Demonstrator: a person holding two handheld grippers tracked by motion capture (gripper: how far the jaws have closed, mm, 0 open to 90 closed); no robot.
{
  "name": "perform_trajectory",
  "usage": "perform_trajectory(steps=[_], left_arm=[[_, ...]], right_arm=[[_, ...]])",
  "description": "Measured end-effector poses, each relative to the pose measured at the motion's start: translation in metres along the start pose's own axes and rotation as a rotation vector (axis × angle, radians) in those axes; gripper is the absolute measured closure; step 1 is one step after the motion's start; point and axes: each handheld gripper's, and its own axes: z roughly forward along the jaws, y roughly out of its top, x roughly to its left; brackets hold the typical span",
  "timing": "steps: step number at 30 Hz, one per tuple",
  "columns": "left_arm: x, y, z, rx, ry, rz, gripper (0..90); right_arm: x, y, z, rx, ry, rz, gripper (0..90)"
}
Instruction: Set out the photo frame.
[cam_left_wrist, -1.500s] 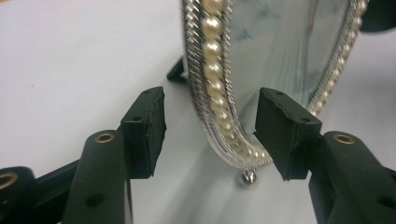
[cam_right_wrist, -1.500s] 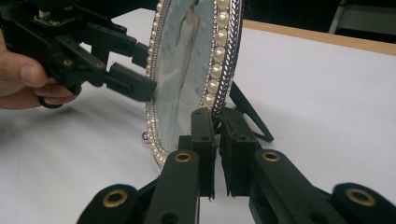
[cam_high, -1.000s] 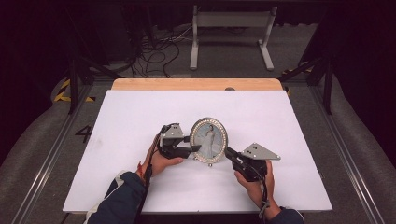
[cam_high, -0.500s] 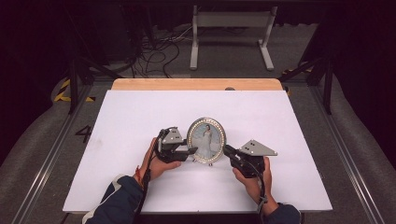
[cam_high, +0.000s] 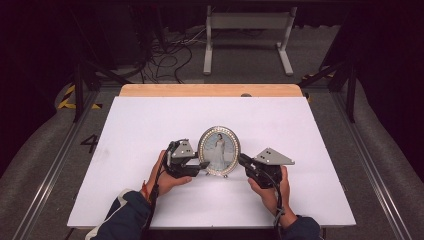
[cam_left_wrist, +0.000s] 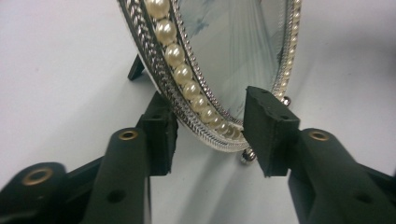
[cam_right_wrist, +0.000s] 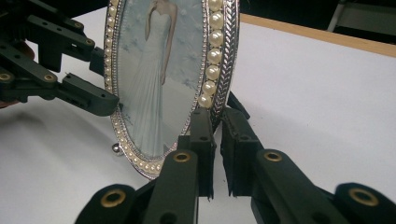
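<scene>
The oval silver picture frame with a pearl-bead border (cam_high: 219, 151) stands upright near the middle of what we see as a white worktop (cam_high: 150, 125), between the two hand-held tongs. Starting from the largest, the worktop has a pale wooden strip (cam_high: 210, 90) along its far edge, and the frame rests on it on small silver ball feet (cam_left_wrist: 247, 156), with a dark back stand (cam_left_wrist: 136, 68) propping it from behind. It holds a picture of a figure in a long white gown (cam_right_wrist: 154, 84).

The left tongs (cam_high: 204, 165) reach in from the frame's left side. In the left gripper view we see their black pads (cam_left_wrist: 270, 128) spread to either side of the frame's lower rim, one behind it and one in front, with a clear gap on the front side; the jaws have just been opening a little, and the frame is between them, not pinched.

The right tongs (cam_high: 241, 160) come in from the right. In the right gripper view their jaws stand close together, clamped on the frame's braided rim (cam_right_wrist: 229, 56) at its lower right edge.
</scene>
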Motion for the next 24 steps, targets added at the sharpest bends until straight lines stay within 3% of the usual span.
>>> perform_trajectory(steps=[7, 12, 24], left_arm=[[0.007, 0.004, -0.008, -0.07, -0.002, -0.019, 55.6], [0.008, 0.004, -0.01, -0.071, 0.011, -0.019, 66.8], [0.005, 0.001, -0.012, -0.079, 0.006, -0.031, 68.7]], right_arm=[[0.001, -0.001, -0.006, -0.006, -0.001, -0.001, 84.8], [0.004, -0.001, -0.004, 0.0, 0.0, -0.018, 85.5], [0.004, 0.0, 0.001, 0.006, 0.008, -0.031, 87.2]])
